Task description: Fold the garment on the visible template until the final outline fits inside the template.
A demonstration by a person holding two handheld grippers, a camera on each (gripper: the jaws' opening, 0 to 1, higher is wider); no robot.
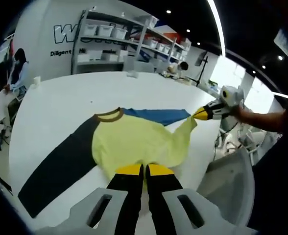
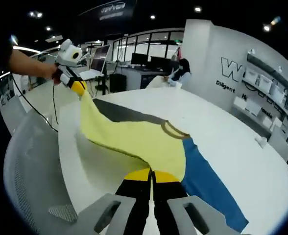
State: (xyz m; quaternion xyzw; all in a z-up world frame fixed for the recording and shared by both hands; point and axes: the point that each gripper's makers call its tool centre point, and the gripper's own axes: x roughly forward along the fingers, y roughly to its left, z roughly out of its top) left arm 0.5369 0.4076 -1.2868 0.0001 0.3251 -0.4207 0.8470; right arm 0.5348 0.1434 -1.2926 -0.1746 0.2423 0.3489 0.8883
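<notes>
Both grippers point(image 1: 144, 170) point(image 2: 152, 175) pinching garment point(image 1: 134, 142), shelving point(image 1: 129, 41) beyond left, laptop point(image 2: 94, 68) beyond right

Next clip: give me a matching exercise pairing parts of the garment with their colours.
Things:
1. body of the shirt
2. collar
3. first sleeve
4. second sleeve

Colours:
A. blue
B. yellow
C. brown
D. black

Pairs: 1-B, 2-C, 3-D, 4-A. The left gripper and the right gripper each pinch the yellow hem.
</notes>
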